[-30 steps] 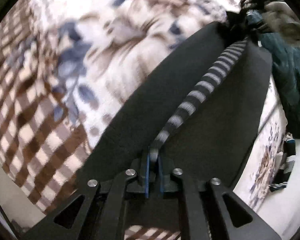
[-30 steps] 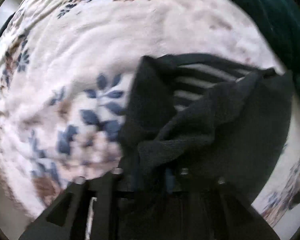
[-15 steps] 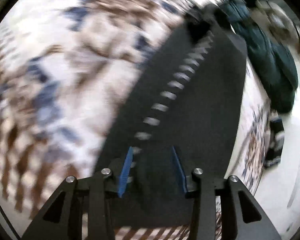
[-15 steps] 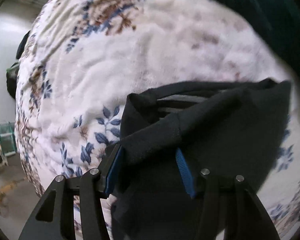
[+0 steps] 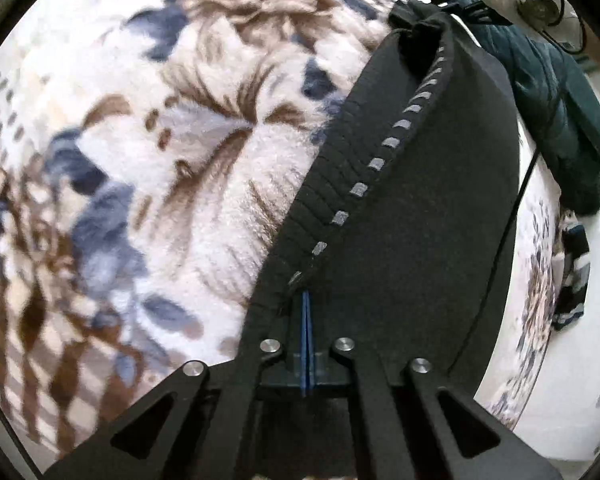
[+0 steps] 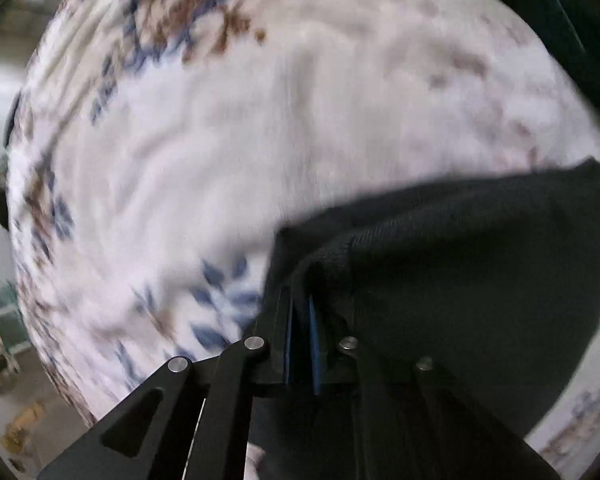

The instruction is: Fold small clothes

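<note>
A small black knit garment (image 5: pixel 420 216) with grey-striped lining lies on a floral blanket (image 5: pixel 204 152). In the left wrist view my left gripper (image 5: pixel 306 300) is shut on its near hem, blue pads together, the striped edge running away from the jaws. In the right wrist view my right gripper (image 6: pixel 300 308) is shut on another thick edge of the same black garment (image 6: pixel 480 272), which spreads to the right over the blanket (image 6: pixel 260 140). That view is motion-blurred.
A dark teal quilted jacket (image 5: pixel 556 120) lies at the far right of the bed, with a cable (image 5: pixel 516 208) running past it. Another striped item (image 5: pixel 576 272) sits at the bed's right edge. Floor and clutter (image 6: pixel 4 352) show at the left.
Both grippers opened half a second ago and have now shut again on the garment's edges. The garment lies flatter, with less striped lining showing.
</note>
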Available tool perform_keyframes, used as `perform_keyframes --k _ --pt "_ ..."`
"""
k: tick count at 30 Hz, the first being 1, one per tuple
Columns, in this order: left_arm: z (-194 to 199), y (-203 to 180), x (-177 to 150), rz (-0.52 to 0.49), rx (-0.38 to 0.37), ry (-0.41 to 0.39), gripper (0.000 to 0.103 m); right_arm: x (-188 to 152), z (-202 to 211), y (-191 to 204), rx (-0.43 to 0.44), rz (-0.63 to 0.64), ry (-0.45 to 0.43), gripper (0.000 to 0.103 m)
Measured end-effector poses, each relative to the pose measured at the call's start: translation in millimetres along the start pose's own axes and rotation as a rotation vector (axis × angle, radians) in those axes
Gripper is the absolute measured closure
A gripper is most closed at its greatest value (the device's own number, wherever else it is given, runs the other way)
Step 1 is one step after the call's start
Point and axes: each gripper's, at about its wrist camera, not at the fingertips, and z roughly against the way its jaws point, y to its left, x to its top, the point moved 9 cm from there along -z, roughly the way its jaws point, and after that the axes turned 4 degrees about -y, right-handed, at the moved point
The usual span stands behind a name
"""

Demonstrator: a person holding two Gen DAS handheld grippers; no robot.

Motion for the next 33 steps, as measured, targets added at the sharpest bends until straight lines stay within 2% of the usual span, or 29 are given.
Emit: perform_keyframes --k 1,2,3,6,8,9,10,11,12,14,16,19,21,23,24,25,27,29,33 --pt "2.6 -1.4 -1.6 -0.026 0.012 0.003 0.103 -9.3 8.2 4.1 0.015 0.042 -0.009 0.086" --pt "3.9 -2.2 -2.6 -0.048 0.032 0.001 0.103 -25.3 17.9 8.5 0.024 0.097 -0.006 0.07" --pt "3.7 -2.0 -4.1 -0.057 0.038 0.006 0.103 -45.5 27.0 9.2 0.017 0.14 -0.002 0.062" --pt "3.4 7.2 -4.8 -0.031 0.049 0.005 0.103 -103.2 29.7 8.5 0.031 0.204 0.06 0.052" --pt "6.0 16.1 -6.5 -0.007 0.02 0.009 0.103 -147.0 10.9 2.7 0.007 0.228 0.15 0.052" --pt "8.3 17.4 -5.8 0.01 -0.007 0.009 0.103 -157.2 5.3 1.0 -0.001 0.232 0.158 0.055" --pt "13.0 19.8 -4.7 0.033 -0.037 0.0 0.103 -166.2 0.1 -0.3 0.003 0.226 0.124 0.062" --pt "19.2 19.4 -2.8 0.052 -0.072 -0.013 0.103 -168.1 -2.0 -2.0 -0.015 0.225 0.095 0.079" --pt "25.1 17.0 -1.4 0.059 -0.108 -0.023 0.101 -169.3 -3.6 -4.2 -0.039 0.224 0.069 0.084" --pt "32.8 16.4 1.1 0.045 -0.138 -0.04 0.095 -169.7 0.6 -4.3 -0.026 0.199 0.035 0.087" --pt "29.9 8.6 -3.8 -0.007 -0.147 -0.034 0.077 -169.6 6.4 -4.2 -0.01 0.195 0.025 0.088" --pt "11.3 -10.8 -14.4 -0.051 -0.136 0.02 0.076 -169.1 9.9 -6.4 -0.014 0.216 0.042 0.086" --pt "-1.8 -16.0 -23.2 -0.092 -0.095 0.056 0.075 -169.4 10.5 -12.1 -0.013 0.206 0.064 0.085" --pt "-13.1 -19.7 -34.3 -0.122 -0.055 0.079 0.075 -174.6 7.5 -11.6 -0.014 0.21 0.083 0.083" --pt "-14.3 -20.8 -34.8 -0.125 -0.042 0.067 0.078 -177.1 3.9 -8.5 -0.017 0.216 0.086 0.083" --pt "-13.4 -25.3 -35.4 -0.126 -0.025 0.04 0.1 -179.8 1.4 -8.6 -0.02 0.221 0.079 0.083" --pt "-10.7 -27.6 -35.8 -0.146 0.009 0.014 0.101 -179.6 2.8 -9.4 -0.027 0.229 0.055 0.086" --pt "0.7 -26.0 -35.4 -0.119 0.007 -0.025 0.101 -183.4 7.8 -7.3 -0.028 0.231 0.024 0.093" --pt "26.8 -16.1 -36.4 -0.132 0.033 -0.097 0.101 -188.9 26.4 -0.4 -0.019 0.257 -0.018 0.094"
